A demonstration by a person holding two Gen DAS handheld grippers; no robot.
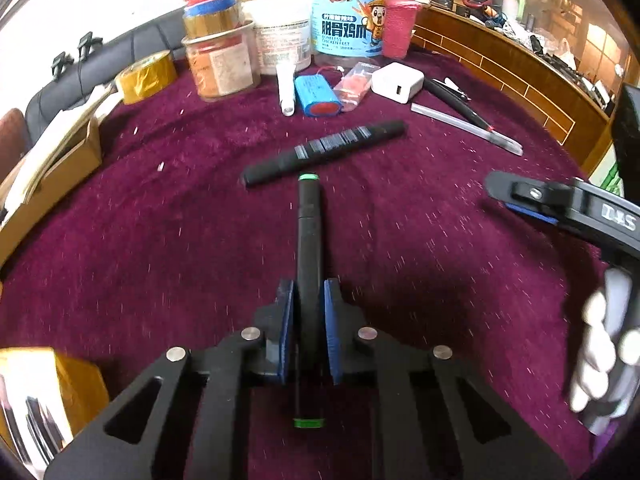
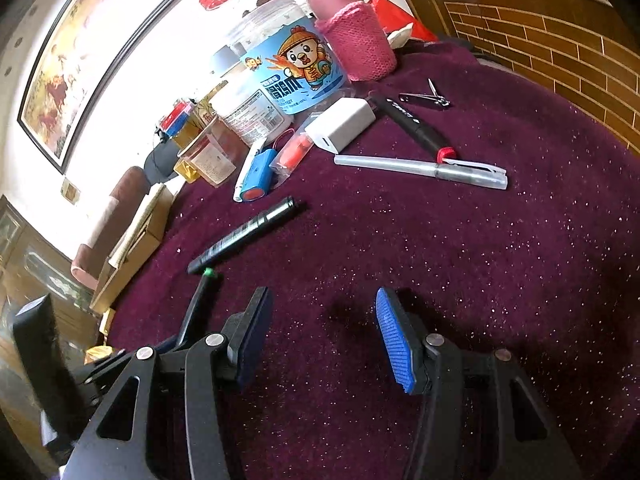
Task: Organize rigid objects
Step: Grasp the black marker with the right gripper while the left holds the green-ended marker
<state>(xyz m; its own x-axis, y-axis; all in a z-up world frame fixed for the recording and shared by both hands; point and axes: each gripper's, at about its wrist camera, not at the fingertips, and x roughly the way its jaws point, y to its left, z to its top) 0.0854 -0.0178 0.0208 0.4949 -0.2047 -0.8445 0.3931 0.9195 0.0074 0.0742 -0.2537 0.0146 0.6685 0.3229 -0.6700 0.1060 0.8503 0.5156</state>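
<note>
Left gripper [image 1: 309, 312] is clamped on a black marker with green end bands [image 1: 308, 240]. The blue pads press both sides of the barrel near its middle, so the marker runs straight along the fingers, one green band back under the camera and the other pointing ahead. A mid-barrel grip should keep it from swinging, which would suit laying it down in line.

Right gripper [image 2: 324, 336] stands parted with nothing between its pads, low over bare maroon tablecloth [image 2: 500, 280]. It looks parked, free for the next pick. In the left view a white-gloved hand [image 1: 600, 360] shows on its handle at the right edge.

Just past the marker's tip lies a black ribbed flashlight [image 1: 326, 148], slantwise, close but apparently not touching. The held marker's green tip aims at it, probably to be set beside it as a group.

Farther right a clear capped pen [image 2: 420, 168] and a black pen with red collar [image 2: 416, 128] meet in a V, with nail clippers [image 2: 426, 98] beyond, still scattered.

Farther back sit a white charger block [image 2: 344, 124], a blue battery pack [image 1: 318, 96] and a small white tube [image 1: 286, 90].

At the back the big items stand in a row: blue-label snack jar [image 1: 348, 28], pink knit-sleeved flask [image 1: 400, 24], white tub [image 1: 280, 36] and an orange-contents jar [image 1: 220, 68]. Yellow tape roll [image 1: 146, 76] sits at left. Tall containers at the rear leave the front free for sorting.
</note>
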